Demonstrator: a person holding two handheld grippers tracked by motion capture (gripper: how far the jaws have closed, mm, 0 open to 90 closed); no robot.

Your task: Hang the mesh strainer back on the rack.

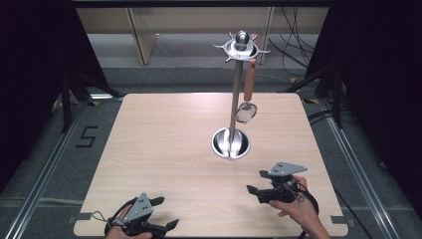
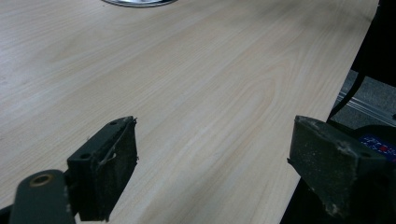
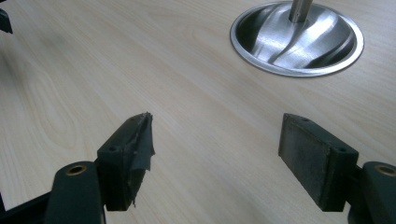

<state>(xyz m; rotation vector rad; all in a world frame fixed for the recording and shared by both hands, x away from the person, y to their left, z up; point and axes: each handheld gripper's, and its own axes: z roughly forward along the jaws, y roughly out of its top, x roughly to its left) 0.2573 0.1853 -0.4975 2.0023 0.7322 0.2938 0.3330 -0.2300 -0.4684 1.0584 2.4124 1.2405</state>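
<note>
A metal utensil stand rises from a round dished base right of the table's middle, and its top ring carries hooks. A small strainer with a wooden handle hangs from one hook on the right. My left gripper rests at the table's front left edge, open and holding nothing. My right gripper hovers in front of the base, also open and holding nothing. In the right gripper view, the open jaws face bare wood with the base beyond. In the left gripper view, the open jaws face bare wood too.
The light wooden table has bare surface around the stand. Its right edge runs close to my left gripper's right jaw. Black curtains flank both sides, cables lie on the floor behind, and a "5" marking sits at left.
</note>
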